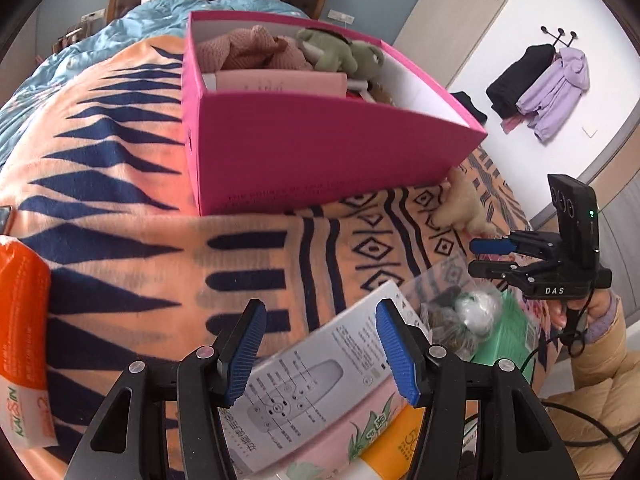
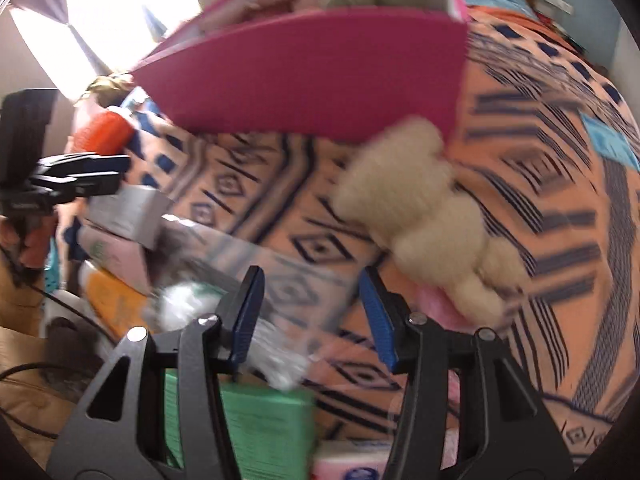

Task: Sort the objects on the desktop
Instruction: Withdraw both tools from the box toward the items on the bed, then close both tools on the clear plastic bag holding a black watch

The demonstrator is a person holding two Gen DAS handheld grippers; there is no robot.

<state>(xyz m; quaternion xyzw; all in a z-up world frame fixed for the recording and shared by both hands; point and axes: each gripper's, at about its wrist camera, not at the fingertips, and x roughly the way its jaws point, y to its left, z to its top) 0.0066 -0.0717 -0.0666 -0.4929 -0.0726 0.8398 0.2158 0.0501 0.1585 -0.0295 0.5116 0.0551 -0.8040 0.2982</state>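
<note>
A: What is seen nearest the left gripper [image 1: 320,354]?

B: Its fingers are held wide apart and nothing is gripped. A white leaflet [image 1: 316,380] with a remote-control drawing is seen lying between and under them, over a pink packet [image 1: 332,436] and an orange-yellow tube [image 1: 400,436].

A: And the right gripper [image 2: 310,316]?

B: It is likewise spread open and nothing is held. A clear plastic bag [image 2: 256,276] is seen below it, on a green box [image 2: 264,428]. A beige plush toy [image 2: 428,220] is found just beyond the right finger, on the patterned blanket [image 1: 120,184].

A: Further off?

B: An orange packet [image 1: 22,344] is laid at the left edge. The pink box [image 1: 320,152] is set on the bed, with a pink knit [image 1: 248,50] and a green plush [image 1: 340,50] held inside; the beige toy is seen near its corner.
</note>
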